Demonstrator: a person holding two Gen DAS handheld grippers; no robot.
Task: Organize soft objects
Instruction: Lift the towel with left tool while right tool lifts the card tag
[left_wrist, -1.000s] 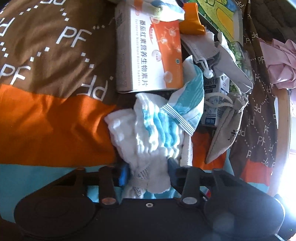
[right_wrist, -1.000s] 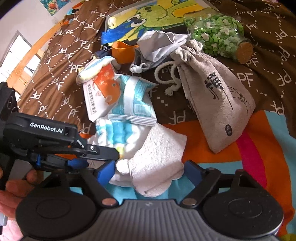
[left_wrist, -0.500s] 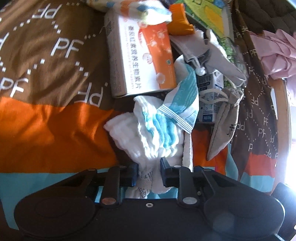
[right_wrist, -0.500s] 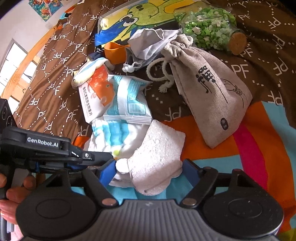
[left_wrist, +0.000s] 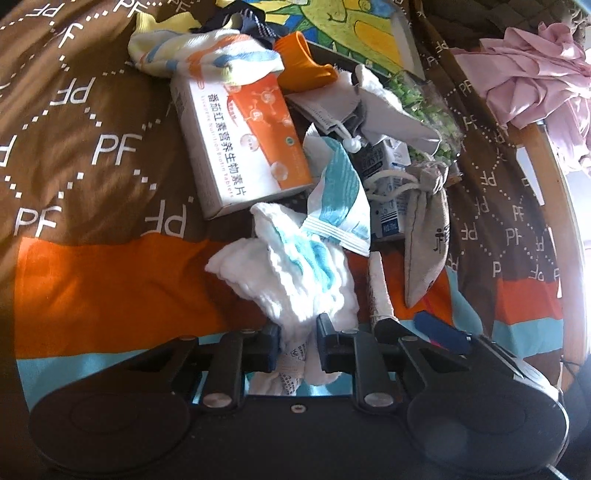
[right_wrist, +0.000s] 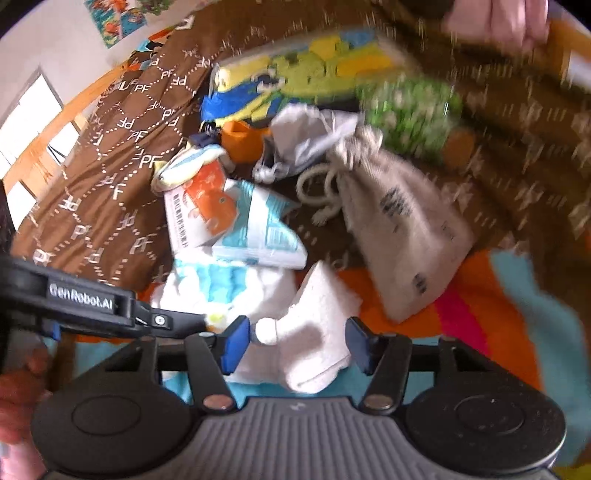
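Left gripper (left_wrist: 298, 341) clamped on the near edge of the white-and-blue cloth (left_wrist: 295, 280), which lies bunched on the patterned bedspread (left_wrist: 92, 155). Right gripper (right_wrist: 295, 343): jaws closing around the cloth's white corner, pads not yet pressing. Beyond: blue-striped packet (left_wrist: 341, 199), orange-and-white box (left_wrist: 243, 144), grey drawstring pouch (left_wrist: 424, 243), striped sock (left_wrist: 207, 59).
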